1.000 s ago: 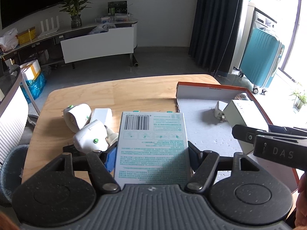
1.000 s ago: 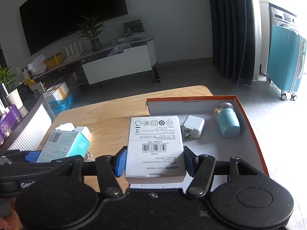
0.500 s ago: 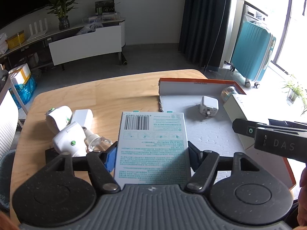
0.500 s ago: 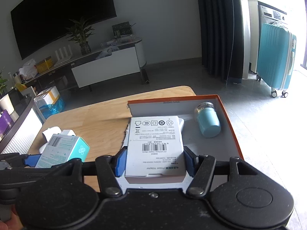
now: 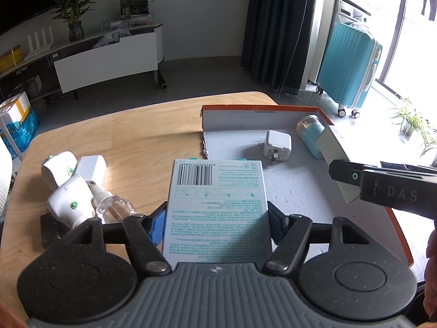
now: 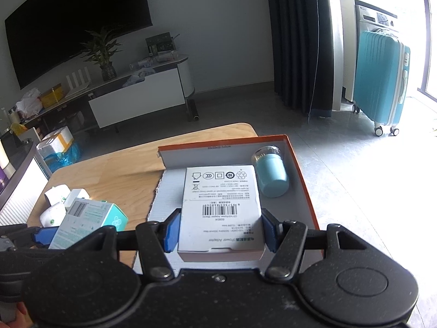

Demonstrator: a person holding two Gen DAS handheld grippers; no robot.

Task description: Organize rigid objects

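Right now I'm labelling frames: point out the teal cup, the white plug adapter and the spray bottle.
teal cup (image 6: 272, 177), right wrist view, its side wall.
white plug adapter (image 5: 277, 145), left wrist view, its top face.
spray bottle (image 5: 116, 207), left wrist view, its clear body.

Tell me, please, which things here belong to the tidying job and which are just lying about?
In the job:
teal box in left tongs
white box in right tongs
orange tray
charger
teal jar
white plugs

Lying about:
suitcase
plant
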